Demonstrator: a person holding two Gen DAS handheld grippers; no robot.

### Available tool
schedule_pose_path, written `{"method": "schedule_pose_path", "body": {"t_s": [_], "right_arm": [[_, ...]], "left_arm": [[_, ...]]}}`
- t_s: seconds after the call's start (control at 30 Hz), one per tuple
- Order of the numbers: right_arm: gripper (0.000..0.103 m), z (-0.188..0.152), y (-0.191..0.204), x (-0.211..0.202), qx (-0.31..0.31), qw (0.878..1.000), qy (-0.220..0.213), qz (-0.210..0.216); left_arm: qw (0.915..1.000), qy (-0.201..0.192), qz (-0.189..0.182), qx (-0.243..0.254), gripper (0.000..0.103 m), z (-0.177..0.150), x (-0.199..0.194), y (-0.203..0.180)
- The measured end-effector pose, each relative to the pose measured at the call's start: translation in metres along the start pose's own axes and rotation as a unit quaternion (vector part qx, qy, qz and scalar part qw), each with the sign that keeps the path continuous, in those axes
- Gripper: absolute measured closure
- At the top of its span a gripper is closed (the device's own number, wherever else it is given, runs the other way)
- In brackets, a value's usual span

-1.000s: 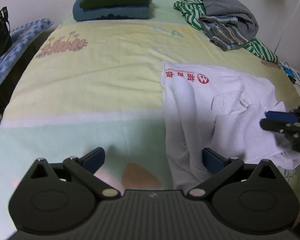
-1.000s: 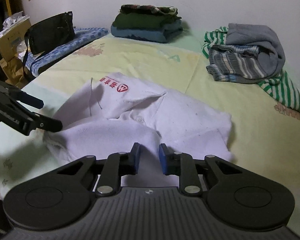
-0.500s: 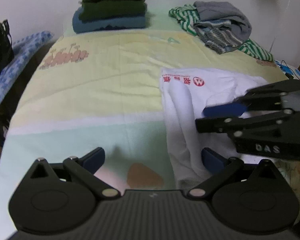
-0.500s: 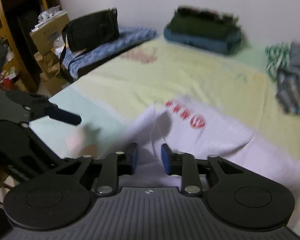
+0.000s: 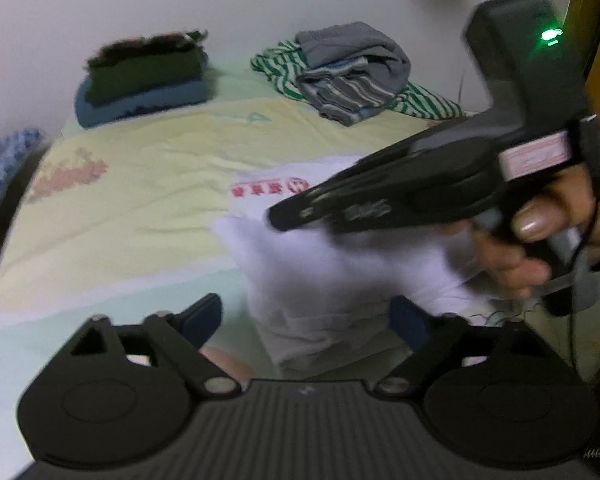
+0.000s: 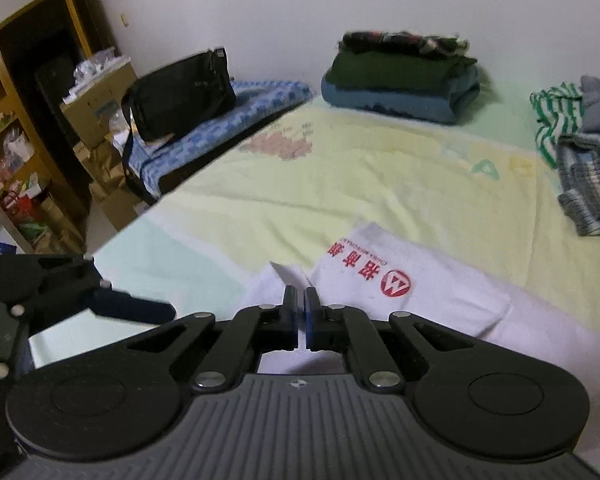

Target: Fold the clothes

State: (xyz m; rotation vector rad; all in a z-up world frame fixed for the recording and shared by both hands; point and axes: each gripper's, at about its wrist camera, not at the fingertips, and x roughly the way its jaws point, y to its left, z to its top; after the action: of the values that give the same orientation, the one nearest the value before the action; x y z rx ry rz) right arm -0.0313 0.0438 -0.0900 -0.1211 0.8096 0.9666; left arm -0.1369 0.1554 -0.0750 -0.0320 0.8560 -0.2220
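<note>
A white shirt (image 5: 320, 276) with a red logo (image 6: 396, 286) lies on the near part of the yellow-green bed sheet (image 5: 140, 208). My right gripper (image 6: 300, 304) is shut on a fold of it, and a corner of white cloth sticks out past the tips. In the left wrist view the right gripper (image 5: 278, 220), held by a hand (image 5: 548, 220), reaches leftward above the shirt. My left gripper (image 5: 304, 314) is open and low at the bed's near edge, with the shirt's bunched edge between its fingers, untouched. One of its fingers (image 6: 140, 309) shows left of the right gripper.
A folded stack of clothes (image 6: 400, 80) sits at the far side of the bed. A loose pile of striped and grey garments (image 6: 580, 152) lies at the far right. A black bag (image 6: 180, 92) rests on a blue checked mat, with shelves and cartons (image 6: 16, 152) beyond it.
My right gripper has swung left across the shirt, dragging a fold of white cloth with it, and its fingers have closed further. The left gripper stays open near the bed's front edge.
</note>
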Motion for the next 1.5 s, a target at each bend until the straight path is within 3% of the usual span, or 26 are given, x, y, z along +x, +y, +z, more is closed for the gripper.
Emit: {"method": "schedule_pose_path", "body": {"t_s": [0.07, 0.13, 0.2, 0.27, 0.33, 0.53, 0.67, 0.77, 0.9, 1.0, 1.07, 1.1, 1.2, 1.37, 1.47, 1.5], "right_arm": [[0.098, -0.003, -0.003, 0.009, 0.009, 1.0, 0.006, -0.009], [0.088, -0.001, -0.01, 0.001, 0.034, 0.999, -0.013, -0.015], [0.08, -0.001, -0.021, -0.023, 0.064, 0.997, -0.05, -0.01], [0.075, -0.007, -0.029, -0.05, 0.066, 0.995, -0.069, -0.032], [0.067, -0.013, -0.037, -0.076, 0.068, 0.992, -0.085, -0.056], [0.066, -0.055, -0.051, -0.125, 0.11, 0.982, -0.075, -0.135], [0.063, -0.078, -0.055, -0.141, 0.128, 0.976, -0.064, -0.162], [0.062, -0.083, -0.056, -0.135, 0.139, 0.972, -0.055, -0.179], [0.058, -0.09, -0.068, -0.128, 0.187, 0.965, -0.045, -0.18], [0.057, -0.097, -0.076, -0.124, 0.223, 0.958, -0.028, -0.179], [0.069, -0.1, -0.078, -0.122, 0.229, 0.959, -0.014, -0.168], [0.089, -0.102, -0.078, -0.123, 0.228, 0.961, -0.01, -0.159], [0.095, -0.103, -0.067, -0.13, 0.196, 0.967, -0.015, -0.163], [0.092, -0.102, -0.067, -0.131, 0.182, 0.966, -0.011, -0.186], [0.081, -0.102, -0.068, -0.141, 0.194, 0.966, -0.013, -0.17], [0.069, -0.103, -0.068, -0.144, 0.2, 0.966, -0.014, -0.162]], "left_arm": [[0.9995, 0.02, -0.015, -0.021, 0.052, -0.002, 0.012, 0.004], [0.9983, 0.025, -0.027, -0.046, 0.055, -0.004, 0.02, 0.01], [0.9973, 0.016, -0.036, -0.063, 0.065, -0.006, 0.016, 0.016], [0.9962, 0.011, -0.044, -0.074, 0.076, -0.008, 0.013, 0.02], [0.9951, 0.014, -0.05, -0.085, 0.076, -0.009, 0.013, 0.026], [0.9965, 0.022, -0.045, -0.067, 0.071, -0.007, 0.015, 0.021], [0.9958, 0.017, -0.057, -0.07, 0.031, -0.001, 0.009, 0.027], [0.9927, 0.004, -0.076, -0.094, 0.02, 0.009, 0.007, 0.035], [0.9889, 0.016, -0.085, -0.121, 0.021, 0.015, 0.023, 0.041], [0.9874, 0.045, -0.064, -0.137, 0.037, 0.013, 0.042, 0.041], [0.9897, 0.044, -0.056, -0.124, 0.045, 0.012, 0.041, 0.037], [0.9911, 0.04, -0.053, -0.115, 0.051, 0.011, 0.039, 0.035], [0.993, 0.039, -0.048, -0.101, 0.056, 0.011, 0.036, 0.033], [0.9929, 0.041, -0.046, -0.102, 0.057, 0.012, 0.039, 0.033], [0.9937, 0.04, -0.045, -0.094, 0.058, 0.012, 0.036, 0.033], [0.9939, 0.04, -0.045, -0.092, 0.056, 0.012, 0.035, 0.033]]}}
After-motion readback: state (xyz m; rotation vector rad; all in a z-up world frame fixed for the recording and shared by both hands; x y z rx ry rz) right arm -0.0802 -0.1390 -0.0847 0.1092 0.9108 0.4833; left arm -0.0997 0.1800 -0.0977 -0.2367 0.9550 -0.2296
